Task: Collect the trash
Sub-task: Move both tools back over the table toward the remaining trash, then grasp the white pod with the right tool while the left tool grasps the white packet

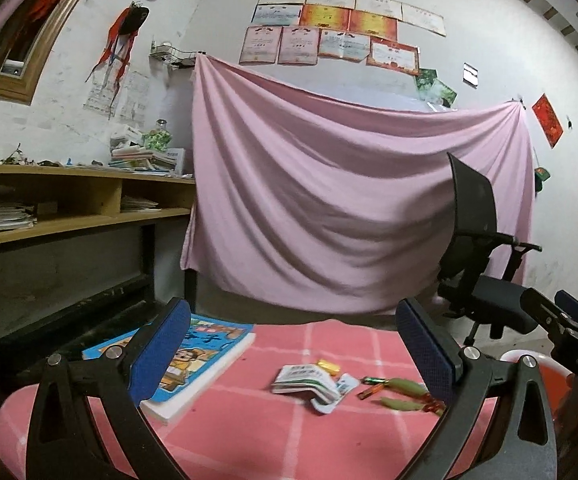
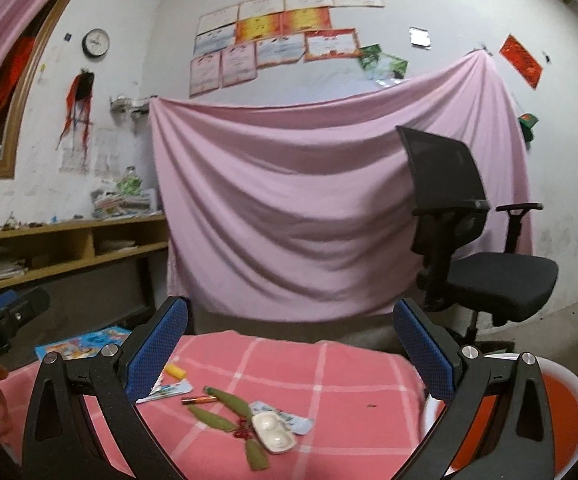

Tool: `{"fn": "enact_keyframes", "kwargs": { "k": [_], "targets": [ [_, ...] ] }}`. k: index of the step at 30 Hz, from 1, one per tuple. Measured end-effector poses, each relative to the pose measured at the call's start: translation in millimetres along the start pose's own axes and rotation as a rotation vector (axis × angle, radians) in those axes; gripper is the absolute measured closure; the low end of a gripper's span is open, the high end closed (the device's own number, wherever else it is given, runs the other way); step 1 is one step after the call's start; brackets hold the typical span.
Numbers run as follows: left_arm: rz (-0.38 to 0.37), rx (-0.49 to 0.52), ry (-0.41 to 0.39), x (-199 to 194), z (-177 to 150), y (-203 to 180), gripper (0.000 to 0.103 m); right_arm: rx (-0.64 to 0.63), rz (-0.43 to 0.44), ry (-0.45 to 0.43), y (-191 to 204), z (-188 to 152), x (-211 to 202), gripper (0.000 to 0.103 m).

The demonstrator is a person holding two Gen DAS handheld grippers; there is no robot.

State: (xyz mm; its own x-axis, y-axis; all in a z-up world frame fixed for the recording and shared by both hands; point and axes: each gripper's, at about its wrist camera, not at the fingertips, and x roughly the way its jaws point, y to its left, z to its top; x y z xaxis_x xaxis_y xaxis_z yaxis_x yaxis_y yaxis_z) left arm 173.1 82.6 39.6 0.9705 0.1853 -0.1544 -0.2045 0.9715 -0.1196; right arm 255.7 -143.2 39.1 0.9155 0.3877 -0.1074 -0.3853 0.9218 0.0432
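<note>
My right gripper [image 2: 289, 356], fingers apart and empty, sits nearest the battery [image 2: 199, 400], lying crosswise at seven o'clock; left gripper [image 1: 293, 354] also gapes empty.

Each gripper, the left gripper [image 1: 293, 344] and the right gripper [image 2: 291, 344], fills the lower part of its frame: two black plastic arms with triangular cut-outs and round silver screws, ending in jaws faced with blue textured pads [image 1: 157, 352]. White lettering marks the black body at the lower left of the right wrist view.
</note>
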Motion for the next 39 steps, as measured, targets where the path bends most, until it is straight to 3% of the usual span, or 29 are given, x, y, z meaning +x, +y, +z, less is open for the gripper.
{"fn": "enact_keyframes", "kwargs": {
  "k": [6, 10, 18, 23, 28, 32, 33, 35, 39],
  "targets": [
    [0.025, 0.003, 0.001, 2.8, 2.3, 14.6, 0.003, -0.133, 0.033, 0.067, 22.4, -6.7, 11.4, 0.000],
    [0.032, -0.001, 0.009, 9.4, 0.3, 18.4, 0.003, -0.151, 0.036, 0.105, 26.9, -11.5, 19.8, 0.000],
    [0.013, 0.047, 0.016, 30.1, -5.8, 8.4, 0.003, -0.084, -0.014, 0.247, 6.9, -19.6, 44.7, 0.000],
    [-0.002, 0.067, 0.047, 47.0, -9.2, 8.2, 0.003, -0.008, -0.024, 0.274, -8.5, -20.6, 50.1, 0.000],
    [-0.054, 0.083, 0.137, 56.3, -13.5, 16.5, 0.003, 0.032, -0.013, 0.295, -16.2, -20.2, 52.2, 0.000],
    [-0.112, 0.059, 0.253, 71.1, -23.9, 24.9, 0.003, 0.013, 0.017, 0.322, -16.7, -19.6, 55.4, 0.001],
    [-0.116, 0.049, 0.279, 76.3, -24.6, 26.4, 0.003, 0.000, 0.024, 0.339, -15.4, -21.0, 58.3, 0.003],
    [-0.123, 0.029, 0.343, 89.3, -27.7, 28.8, 0.003, -0.005, 0.036, 0.379, -15.0, -26.1, 63.7, 0.017],
    [-0.145, 0.025, 0.466, 114.3, -38.9, 18.4, 0.004, 0.000, 0.057, 0.506, -13.2, -46.3, 79.3, 0.031]
  ]
}}
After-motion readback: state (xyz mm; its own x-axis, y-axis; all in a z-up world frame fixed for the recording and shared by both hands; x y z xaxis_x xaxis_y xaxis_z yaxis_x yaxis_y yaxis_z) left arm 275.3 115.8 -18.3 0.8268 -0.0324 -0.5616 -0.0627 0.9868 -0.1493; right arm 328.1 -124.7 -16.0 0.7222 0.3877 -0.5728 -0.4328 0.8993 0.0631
